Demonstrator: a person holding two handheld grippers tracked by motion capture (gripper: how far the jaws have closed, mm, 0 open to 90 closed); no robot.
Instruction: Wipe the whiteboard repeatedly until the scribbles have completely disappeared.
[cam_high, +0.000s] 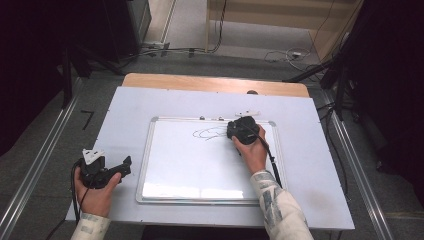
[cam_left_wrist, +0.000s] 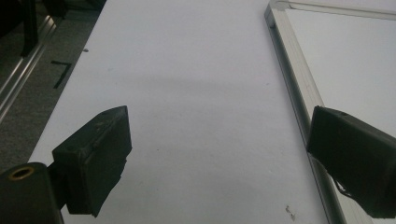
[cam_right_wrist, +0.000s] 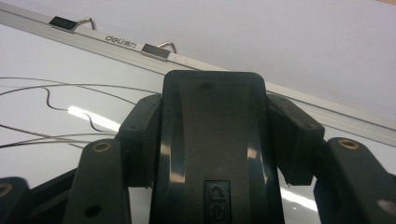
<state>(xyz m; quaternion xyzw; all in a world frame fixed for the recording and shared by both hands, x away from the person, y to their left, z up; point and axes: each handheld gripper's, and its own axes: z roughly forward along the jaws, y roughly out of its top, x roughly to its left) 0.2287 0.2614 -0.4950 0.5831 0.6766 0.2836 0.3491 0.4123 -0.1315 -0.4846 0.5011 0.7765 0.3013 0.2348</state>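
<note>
Black eraser, probably for the whiteboard, sits clamped in the right tongs beside the scribble; left tongs gape empty over the surface.

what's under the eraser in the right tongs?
The whiteboard. The eraser, clamped in the right tongs, sits over its upper part beside the scribbles. Whether it touches the surface, or what marks lie beneath it, is covered.

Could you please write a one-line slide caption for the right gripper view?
Right gripper clamps a black eraser over scribbled lines on the whiteboard.
</note>
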